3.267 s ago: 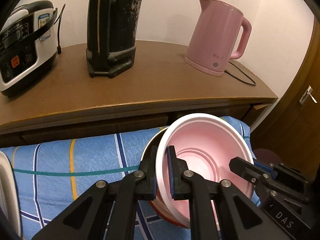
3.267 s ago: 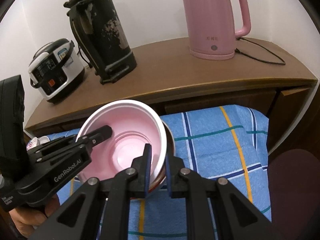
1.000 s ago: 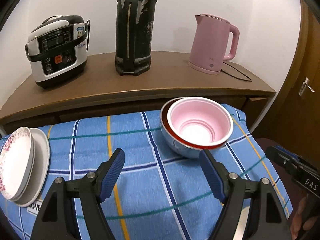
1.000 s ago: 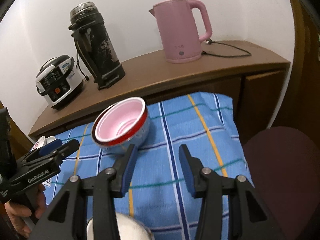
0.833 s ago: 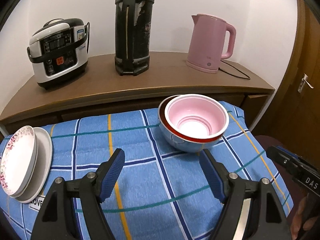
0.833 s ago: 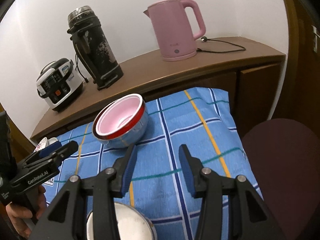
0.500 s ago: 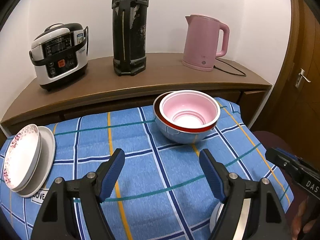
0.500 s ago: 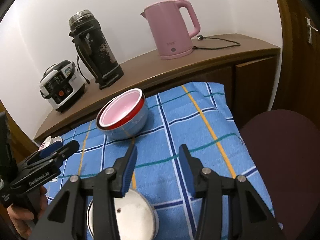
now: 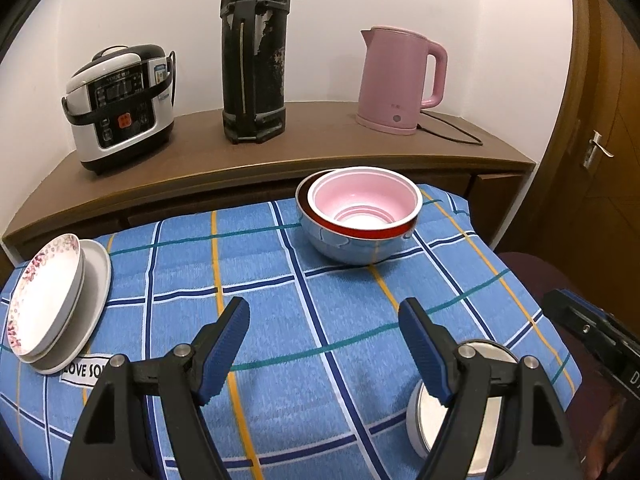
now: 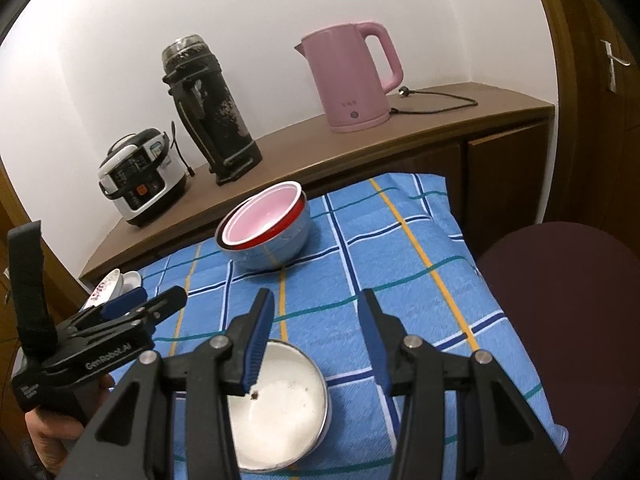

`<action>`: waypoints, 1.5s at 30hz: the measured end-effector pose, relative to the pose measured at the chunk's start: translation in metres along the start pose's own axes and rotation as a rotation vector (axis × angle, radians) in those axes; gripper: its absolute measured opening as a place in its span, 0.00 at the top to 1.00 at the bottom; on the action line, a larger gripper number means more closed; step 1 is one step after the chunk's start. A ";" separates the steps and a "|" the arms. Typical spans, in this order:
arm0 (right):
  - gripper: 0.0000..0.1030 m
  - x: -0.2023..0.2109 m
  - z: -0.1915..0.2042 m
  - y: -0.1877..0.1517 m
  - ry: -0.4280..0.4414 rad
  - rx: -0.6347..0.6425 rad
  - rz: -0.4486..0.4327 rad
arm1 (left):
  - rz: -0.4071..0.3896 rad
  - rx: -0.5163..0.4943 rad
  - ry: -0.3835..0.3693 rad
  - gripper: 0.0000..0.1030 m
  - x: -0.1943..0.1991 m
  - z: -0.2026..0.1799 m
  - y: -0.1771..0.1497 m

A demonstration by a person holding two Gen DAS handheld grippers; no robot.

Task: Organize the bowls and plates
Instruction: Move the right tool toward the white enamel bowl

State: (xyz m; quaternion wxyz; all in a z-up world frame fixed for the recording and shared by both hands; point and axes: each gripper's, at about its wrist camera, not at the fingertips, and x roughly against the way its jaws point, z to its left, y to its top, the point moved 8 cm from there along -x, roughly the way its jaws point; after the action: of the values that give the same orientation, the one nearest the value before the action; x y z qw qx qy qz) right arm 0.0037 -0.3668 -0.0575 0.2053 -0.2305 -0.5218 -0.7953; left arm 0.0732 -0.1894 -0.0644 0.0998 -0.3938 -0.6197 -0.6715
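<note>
Looking down both cameras at a blue checked tablecloth with all the dishes sitting on it. Both grippers are empty. The left gripper has its blue pads spread really wide over bare cloth, nothing between them. The right gripper is open too, just noticeably narrower, and it hangs over the near edge of the table, not holding anything either.

Bowls: the pink bowl is nested inside a red-rimmed one, and both sit inside a bigger light blue bowl at the far side of the cloth, right up by the wooden counter. Separate from that stack, a white bowl with a metal rim sits at the near edge, just under the right gripper's left finger. It has a tiny dark speck inside. In the left view it peeks out behind the left gripper's right finger.

Plates: stacked at the far left of the cloth, a floral-rimmed plate on top of a plain white plate, well apart from the bowls.

On the counter behind: a rice cooker, a tall black thermos and a pink kettle. A dark red chair seat is off to the right.
</note>
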 end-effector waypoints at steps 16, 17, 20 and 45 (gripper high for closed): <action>0.56 0.023 0.007 -0.017 0.012 0.014 -0.041 | -0.011 -0.029 0.019 0.23 0.013 -0.005 -0.016; 0.56 0.024 0.007 -0.018 0.013 0.012 -0.043 | -0.011 -0.031 0.026 0.23 0.014 -0.004 -0.017; 0.56 0.027 0.005 -0.021 0.011 0.008 -0.045 | -0.008 -0.035 0.039 0.23 0.014 -0.003 -0.019; 0.69 0.029 -0.009 -0.059 -0.020 0.023 -0.006 | 0.019 -0.064 -0.023 0.24 0.019 -0.022 -0.045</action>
State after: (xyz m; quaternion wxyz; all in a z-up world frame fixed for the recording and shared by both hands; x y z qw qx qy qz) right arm -0.0551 -0.3552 -0.0870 0.2003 -0.2344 -0.5337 -0.7875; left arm 0.0235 -0.1927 -0.0838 0.0863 -0.4105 -0.5953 -0.6853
